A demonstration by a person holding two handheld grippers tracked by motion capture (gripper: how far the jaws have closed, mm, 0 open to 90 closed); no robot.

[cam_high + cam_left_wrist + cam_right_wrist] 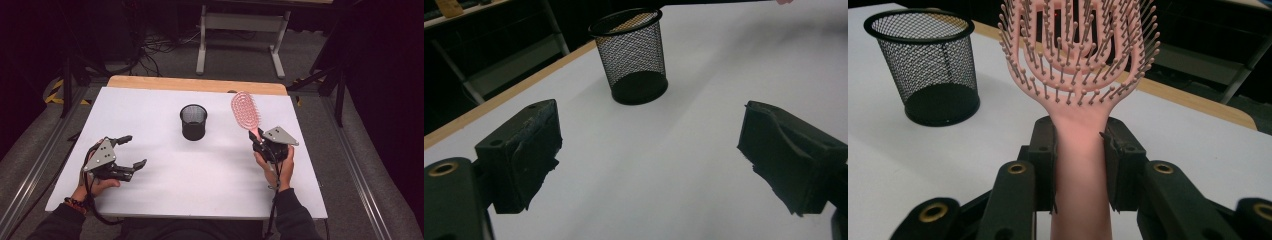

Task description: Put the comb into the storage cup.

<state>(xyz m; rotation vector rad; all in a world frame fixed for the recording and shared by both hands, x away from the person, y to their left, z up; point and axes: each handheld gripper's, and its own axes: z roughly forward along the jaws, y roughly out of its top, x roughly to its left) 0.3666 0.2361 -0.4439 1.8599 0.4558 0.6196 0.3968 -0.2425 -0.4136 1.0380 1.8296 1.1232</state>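
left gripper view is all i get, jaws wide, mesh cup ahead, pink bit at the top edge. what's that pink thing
Observer: A pink hairbrush, bristle head pointing away from the person.
Operator: lying on the table?
Observer: No, the right gripper is shut on its handle, as the right gripper view shows.
Operator: where's the cup from it
Observer: In the high view the black mesh cup stands upright to the brush's left, apart from it.
Operator: anything in the cup
Observer: Nothing inside that I can see.
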